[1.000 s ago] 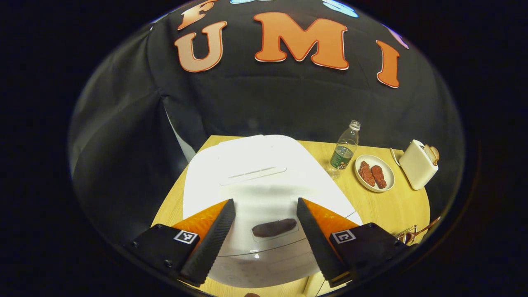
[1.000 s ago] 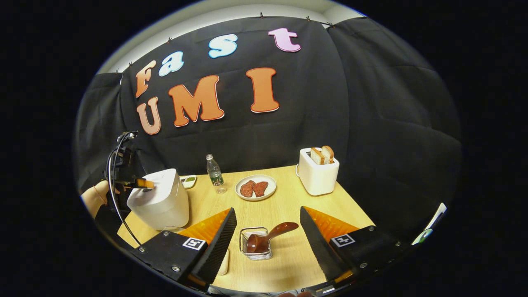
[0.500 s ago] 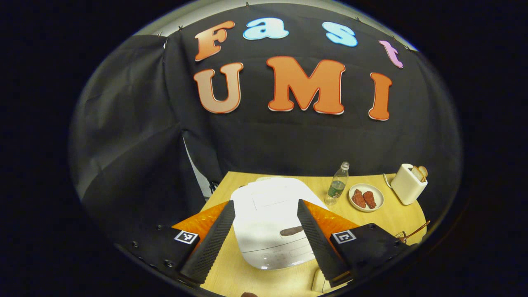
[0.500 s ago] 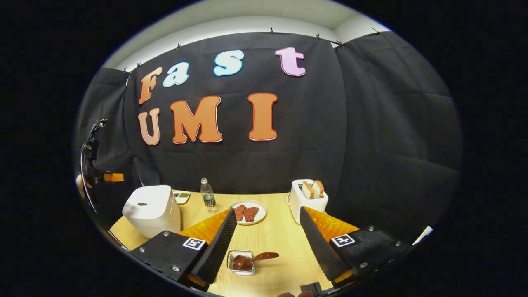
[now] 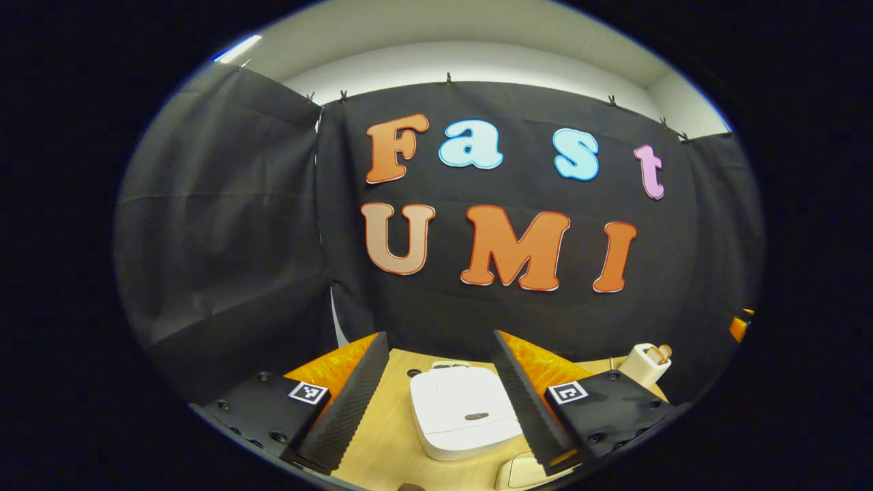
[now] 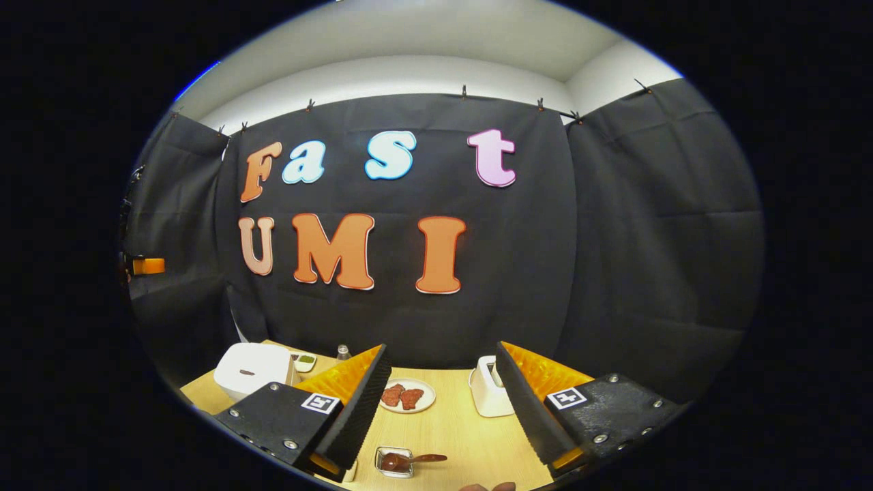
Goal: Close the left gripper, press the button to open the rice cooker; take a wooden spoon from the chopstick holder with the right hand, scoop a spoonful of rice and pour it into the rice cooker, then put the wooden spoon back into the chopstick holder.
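The white rice cooker stands shut on the wooden table, with its dark button on the front of the lid. My left gripper hangs open high above it, holding nothing. In the right gripper view the cooker is at the far left. The wire chopstick holder sits low in that view with the wooden spoon lying in it, handle to the right. My right gripper is open and empty, well above the holder. The left gripper shows as a small shape at the left edge.
A plate of meat, a white toaster, a bottle top and a small dish stand along the back of the table. A cream container lies beside the cooker's front.
Both grippers have risen and tilted up away from the table, so the cooker, holder and spoon look smaller and lower. Both stayed open.
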### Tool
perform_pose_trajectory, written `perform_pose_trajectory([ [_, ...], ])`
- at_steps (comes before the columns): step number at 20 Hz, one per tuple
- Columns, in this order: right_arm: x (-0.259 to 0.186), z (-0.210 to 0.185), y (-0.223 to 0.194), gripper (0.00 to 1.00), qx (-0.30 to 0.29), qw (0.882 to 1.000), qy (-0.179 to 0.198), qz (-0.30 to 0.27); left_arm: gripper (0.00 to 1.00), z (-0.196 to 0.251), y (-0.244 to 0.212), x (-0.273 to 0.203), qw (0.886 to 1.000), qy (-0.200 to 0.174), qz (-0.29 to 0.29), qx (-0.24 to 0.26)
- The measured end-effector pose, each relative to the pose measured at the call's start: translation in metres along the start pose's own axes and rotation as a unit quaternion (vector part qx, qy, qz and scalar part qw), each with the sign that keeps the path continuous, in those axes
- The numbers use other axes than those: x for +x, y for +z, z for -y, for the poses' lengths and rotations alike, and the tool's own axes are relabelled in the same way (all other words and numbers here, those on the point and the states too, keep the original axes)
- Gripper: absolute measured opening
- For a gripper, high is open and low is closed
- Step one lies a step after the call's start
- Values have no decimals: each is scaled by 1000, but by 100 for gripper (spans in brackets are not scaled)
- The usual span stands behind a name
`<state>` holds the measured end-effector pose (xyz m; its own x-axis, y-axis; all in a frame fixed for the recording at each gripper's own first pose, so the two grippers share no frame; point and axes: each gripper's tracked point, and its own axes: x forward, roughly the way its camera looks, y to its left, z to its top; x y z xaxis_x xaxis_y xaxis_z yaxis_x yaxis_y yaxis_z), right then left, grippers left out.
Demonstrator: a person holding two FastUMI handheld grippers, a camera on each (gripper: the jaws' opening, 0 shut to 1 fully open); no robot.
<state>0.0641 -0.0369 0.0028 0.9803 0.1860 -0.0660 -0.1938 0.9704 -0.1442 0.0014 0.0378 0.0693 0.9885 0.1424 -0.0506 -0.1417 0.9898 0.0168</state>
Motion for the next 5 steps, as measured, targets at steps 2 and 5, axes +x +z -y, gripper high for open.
perform_pose_trajectory([
  [2, -4, -3, 15, 95, 6, 1000, 6, 13, 100, -13, 12, -17, 1000, 11, 18, 2],
  [5, -8, -1, 19, 100, 4, 1000, 8, 17, 100, -27, 22, -35, 999, 36, 40, 12],
])
